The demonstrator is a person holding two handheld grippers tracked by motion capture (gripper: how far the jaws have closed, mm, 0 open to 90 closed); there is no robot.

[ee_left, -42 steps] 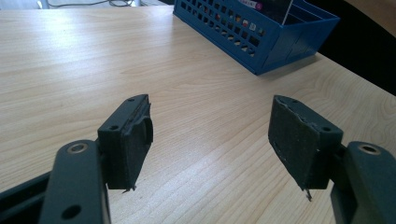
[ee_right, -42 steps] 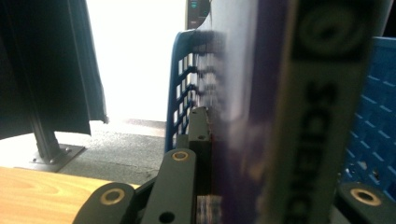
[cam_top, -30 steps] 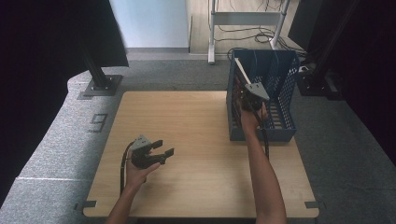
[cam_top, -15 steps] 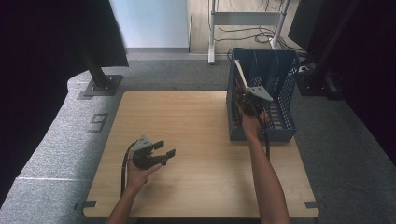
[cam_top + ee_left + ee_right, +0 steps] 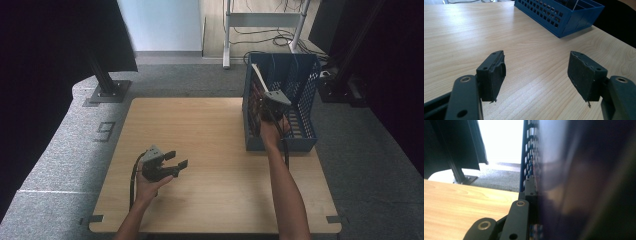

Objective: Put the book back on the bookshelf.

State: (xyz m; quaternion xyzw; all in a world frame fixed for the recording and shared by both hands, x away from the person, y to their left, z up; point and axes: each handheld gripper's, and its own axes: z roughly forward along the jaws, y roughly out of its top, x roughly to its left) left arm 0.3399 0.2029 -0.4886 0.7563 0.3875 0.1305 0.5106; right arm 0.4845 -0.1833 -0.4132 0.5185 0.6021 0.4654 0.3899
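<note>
The left gripper (image 5: 176,163) hovers over the table (image 5: 210,140), jaws apart and empty. The right gripper (image 5: 267,107) sits inside the blue basket (image 5: 305,90); whether it grips anything can't be told.

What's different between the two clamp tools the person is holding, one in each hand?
The left gripper hangs over bare table, far from the blue basket; the right gripper is up at the basket. The left gripper's jaws stand wide apart with nothing between them; the right gripper's jaws are crowded by a blurred flat thing, so their state is unclear. Both are black, hand-held and trail a cable.
</note>
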